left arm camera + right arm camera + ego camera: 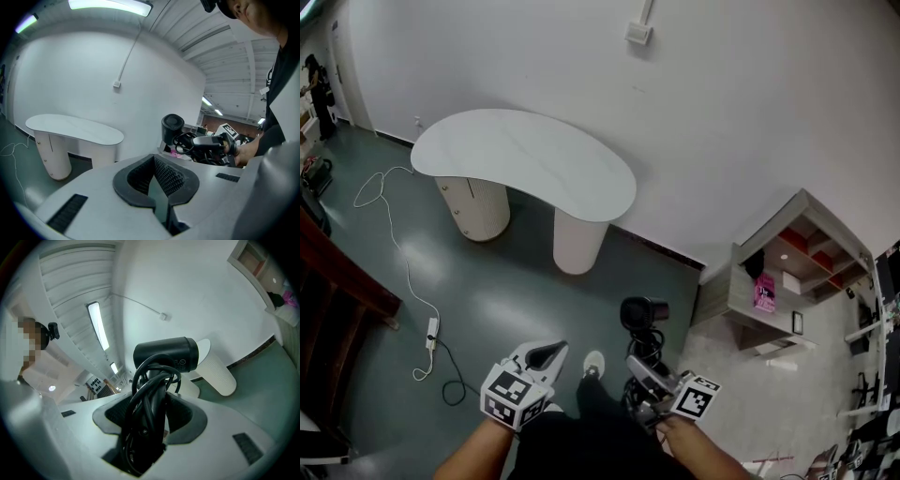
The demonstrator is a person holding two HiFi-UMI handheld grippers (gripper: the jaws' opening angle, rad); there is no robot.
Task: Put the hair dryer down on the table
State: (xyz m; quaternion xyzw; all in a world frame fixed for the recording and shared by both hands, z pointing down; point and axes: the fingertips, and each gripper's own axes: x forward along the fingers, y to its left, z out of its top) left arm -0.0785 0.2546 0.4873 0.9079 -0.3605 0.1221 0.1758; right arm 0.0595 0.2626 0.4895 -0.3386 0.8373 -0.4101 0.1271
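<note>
A black hair dryer (644,313) with its cord wound round the handle is held upright over the floor, well short of the white kidney-shaped table (525,159). My right gripper (645,364) is shut on the handle and cord. In the right gripper view the dryer's barrel (166,355) stands above the jaws (150,416), with the table (204,348) behind it. My left gripper (546,354) hovers to the left of the dryer, shut and holding nothing. The left gripper view shows its pads (157,180) together, the dryer (172,127) to the right and the table (75,127) at left.
A white power strip and cable (431,330) trail over the grey-green floor left of me. A grey shelf unit (787,272) stands at right by the wall. Dark wooden furniture (337,300) sits at the left edge. A person (317,89) stands far left.
</note>
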